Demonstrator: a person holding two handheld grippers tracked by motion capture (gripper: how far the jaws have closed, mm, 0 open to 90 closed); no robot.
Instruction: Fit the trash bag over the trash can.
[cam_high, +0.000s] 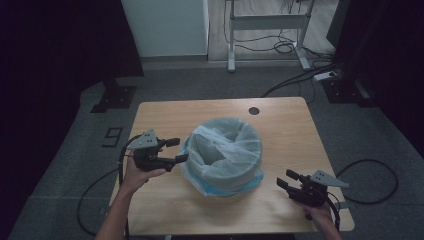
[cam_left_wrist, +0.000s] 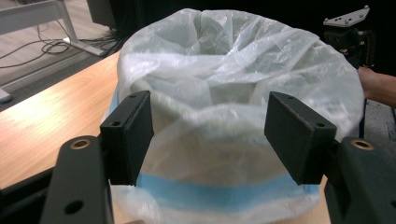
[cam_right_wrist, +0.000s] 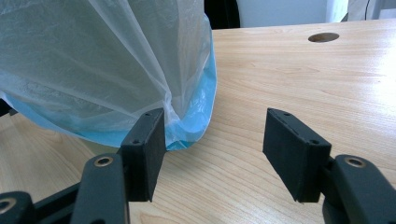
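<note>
Left gripper (cam_high: 176, 150) spread wide beside bag-lined bin (cam_high: 226, 152); right gripper (cam_high: 289, 179) released, near bin base, on wooden table (cam_high: 285, 130).

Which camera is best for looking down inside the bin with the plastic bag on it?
The high view: it looks down into the bag-lined bin, showing its whole open rim. The left gripper view sees the bin's side and rim from close by, between open jaws. The right gripper view catches just a lower corner of the bag and its blue edge.

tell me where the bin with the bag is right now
In the high view the bin stands mid-table, between the left tongs and right tongs.
</note>
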